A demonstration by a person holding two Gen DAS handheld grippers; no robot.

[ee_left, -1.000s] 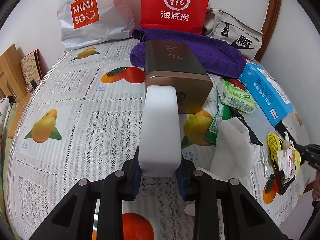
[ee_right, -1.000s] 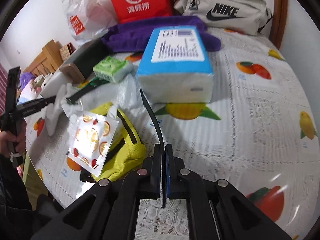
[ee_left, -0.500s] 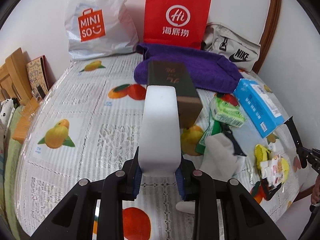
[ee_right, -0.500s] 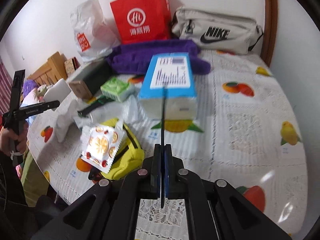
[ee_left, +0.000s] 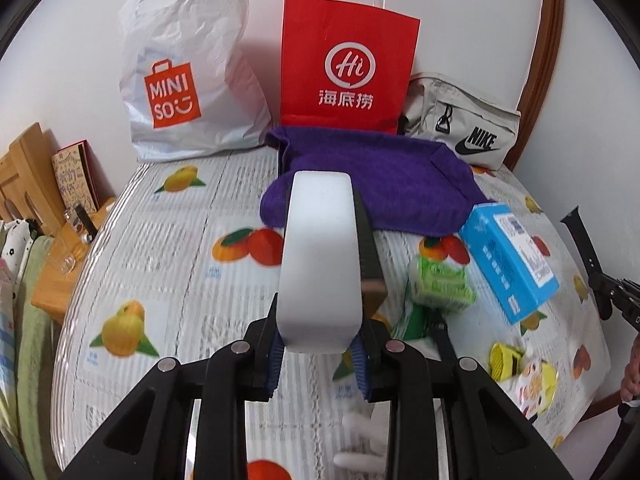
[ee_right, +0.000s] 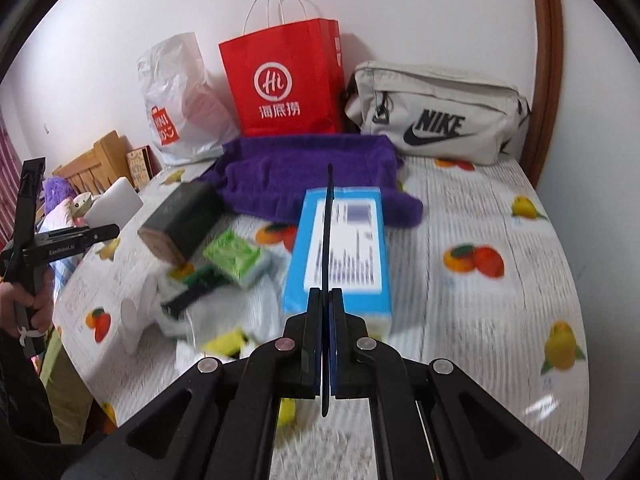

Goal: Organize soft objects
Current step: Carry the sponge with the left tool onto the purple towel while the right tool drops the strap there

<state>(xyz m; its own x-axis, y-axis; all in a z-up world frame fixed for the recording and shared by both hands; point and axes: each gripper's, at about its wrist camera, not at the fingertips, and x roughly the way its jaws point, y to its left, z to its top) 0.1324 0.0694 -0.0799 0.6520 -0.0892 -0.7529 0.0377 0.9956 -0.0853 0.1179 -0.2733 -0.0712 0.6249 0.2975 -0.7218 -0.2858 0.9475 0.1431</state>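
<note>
My left gripper (ee_left: pixel 318 356) is shut on a white foam block (ee_left: pixel 320 256) and holds it up above the table. The block also shows from the right wrist view (ee_right: pixel 114 206), held by the left gripper at far left. My right gripper (ee_right: pixel 326 320) is shut on a thin black strap (ee_right: pixel 328 240) that stands up edge-on; the strap also shows in the left wrist view (ee_left: pixel 584 240). A purple towel (ee_left: pixel 380 184) lies at the back. A blue tissue pack (ee_right: pixel 340 240), a green tissue packet (ee_right: pixel 236 256) and a white glove (ee_right: pixel 136 316) lie on the table.
A red paper bag (ee_left: pixel 348 68), a white Miniso bag (ee_left: pixel 180 80) and a grey Nike pouch (ee_right: pixel 436 116) stand along the wall. A dark box (ee_right: pixel 180 216) lies by the towel. A yellow pouch (ee_left: pixel 520 368) lies near the right edge. The fruit-print tablecloth (ee_left: pixel 160 272) covers the table.
Both grippers have risen and pulled back from the table. The foam block lifted away from the dark box. The black strap came up off the table and now stands upright.
</note>
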